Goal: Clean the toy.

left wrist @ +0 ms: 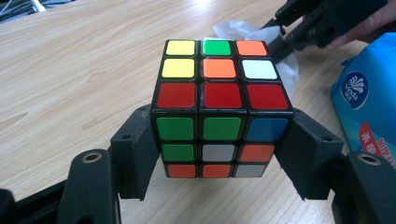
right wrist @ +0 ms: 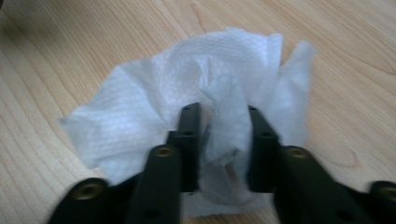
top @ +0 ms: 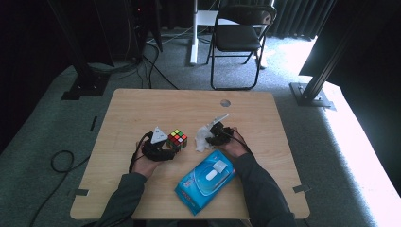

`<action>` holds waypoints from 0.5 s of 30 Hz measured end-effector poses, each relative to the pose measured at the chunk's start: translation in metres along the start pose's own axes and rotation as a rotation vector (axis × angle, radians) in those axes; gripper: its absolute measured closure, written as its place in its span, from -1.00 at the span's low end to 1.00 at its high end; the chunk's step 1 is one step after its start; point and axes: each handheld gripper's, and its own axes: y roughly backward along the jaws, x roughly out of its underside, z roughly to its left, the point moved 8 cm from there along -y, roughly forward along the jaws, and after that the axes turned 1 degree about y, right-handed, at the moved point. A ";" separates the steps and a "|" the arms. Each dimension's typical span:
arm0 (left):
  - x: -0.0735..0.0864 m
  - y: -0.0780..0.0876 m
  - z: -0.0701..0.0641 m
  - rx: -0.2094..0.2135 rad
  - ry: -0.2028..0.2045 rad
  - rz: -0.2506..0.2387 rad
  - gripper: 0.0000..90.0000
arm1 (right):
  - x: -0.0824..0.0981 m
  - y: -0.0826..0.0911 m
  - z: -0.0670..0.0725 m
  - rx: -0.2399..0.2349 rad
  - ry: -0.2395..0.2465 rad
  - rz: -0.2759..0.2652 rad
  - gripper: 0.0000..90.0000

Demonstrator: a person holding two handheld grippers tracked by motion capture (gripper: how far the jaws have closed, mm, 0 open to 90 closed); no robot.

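We hold the colourful square puzzle cube (left wrist: 222,108) with our left gripper (left wrist: 219,149). Its two black jaws press on the cube's left and right sides, so the cube sits tight between them. The cube is near the middle of the light wooden table (top: 142,109).

Our right gripper (right wrist: 219,140) is just to the right of the cube. Its jaws are pinching a fold of the crumpled white wet wipe (right wrist: 187,112), and the rest of the wipe lies spread out on the wood. In the high view the wipe (top: 202,138) sits between the cube (top: 177,139) and the right gripper (top: 218,134).

The blue plastic pack of wipes (top: 205,182) lies close to us, on the near side of the table.

We think we are at the step of picking up the wipe to clean the cube. Next, we need to lift the wipe, bring it left to the cube and rub its coloured squares, while the left gripper keeps the cube steady.
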 end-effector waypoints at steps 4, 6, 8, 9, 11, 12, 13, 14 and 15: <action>0.000 0.000 0.000 0.000 0.000 0.000 -0.23 | -0.001 0.003 0.001 -0.005 -0.001 -0.020 0.83; 0.000 0.000 0.000 0.000 0.001 0.000 -0.23 | -0.005 0.006 0.003 -0.010 0.002 -0.040 0.85; 0.000 0.000 0.000 0.002 -0.001 0.001 -0.23 | -0.009 0.011 0.006 -0.023 0.004 -0.061 0.86; 0.000 0.000 0.000 0.002 -0.002 0.001 -0.23 | -0.012 0.013 0.007 -0.030 0.011 -0.075 0.87; 0.000 -0.001 -0.001 0.002 -0.003 0.000 -0.23 | -0.016 0.018 0.011 -0.052 0.015 -0.095 0.87; 0.000 0.000 -0.001 0.001 -0.004 0.001 -0.23 | -0.019 0.020 0.013 -0.058 0.021 -0.104 0.87; -0.001 0.000 -0.001 0.001 -0.003 -0.001 -0.23 | -0.022 0.023 0.015 -0.066 0.030 -0.112 0.88; -0.001 0.000 -0.001 0.002 -0.003 -0.001 -0.23 | -0.024 0.026 0.018 -0.073 0.040 -0.121 0.88; -0.001 0.000 -0.001 0.001 -0.005 -0.001 -0.23 | -0.027 0.028 0.020 -0.077 0.049 -0.128 0.88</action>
